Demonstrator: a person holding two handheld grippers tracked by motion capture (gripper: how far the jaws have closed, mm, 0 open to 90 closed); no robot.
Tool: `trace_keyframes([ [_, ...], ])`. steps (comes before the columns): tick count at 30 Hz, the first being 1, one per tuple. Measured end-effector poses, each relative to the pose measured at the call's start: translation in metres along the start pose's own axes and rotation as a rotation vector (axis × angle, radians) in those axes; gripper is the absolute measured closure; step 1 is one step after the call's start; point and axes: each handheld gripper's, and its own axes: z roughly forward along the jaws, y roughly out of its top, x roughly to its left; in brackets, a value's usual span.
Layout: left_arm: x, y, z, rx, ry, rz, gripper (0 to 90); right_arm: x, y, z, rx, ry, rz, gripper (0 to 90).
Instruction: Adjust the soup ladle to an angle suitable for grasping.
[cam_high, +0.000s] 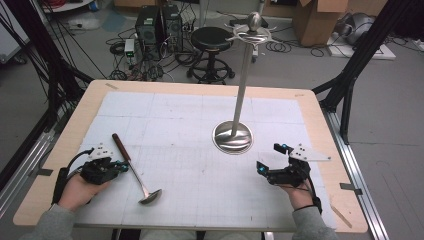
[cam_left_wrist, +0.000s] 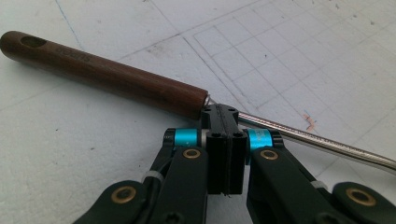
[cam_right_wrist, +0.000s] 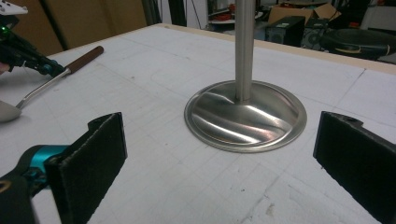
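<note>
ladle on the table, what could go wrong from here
The left gripper is shut, its tips against the ladle right where wood meets the thin steel shaft; a grip there could slip or let the bowl end swing down. The tall stand rises on a small base, so a knock from the swinging ladle might tip it.

Wooden table, white mat, ladle, stand

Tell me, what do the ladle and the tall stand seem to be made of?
The ladle: dark brown handle, probably smooth finished wood; its shaft looks like polished metal, shiny and grey. The stand: likely polished steel, since its base mirrors the light.
</note>
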Motion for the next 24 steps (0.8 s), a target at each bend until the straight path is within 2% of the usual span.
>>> trace_keyframes([
  [11,-0.006,0.007,0.009,-0.006,0.009,0.049,89.6,0.000,0.000,0.000,-0.001,0.002,-0.002,1.6],
  [14,-0.008,0.009,0.012,-0.008,-0.008,0.057,89.5,0.000,0.000,0.000,0.001,0.002,0.001,1.6],
  [16,-0.012,0.014,0.018,-0.005,-0.018,0.084,89.6,0.001,0.000,0.000,0.002,0.002,0.001,1.6],
  [24,-0.020,0.023,0.029,0.000,-0.035,0.098,89.6,0.000,0.000,0.000,0.001,0.005,0.001,1.6],
])
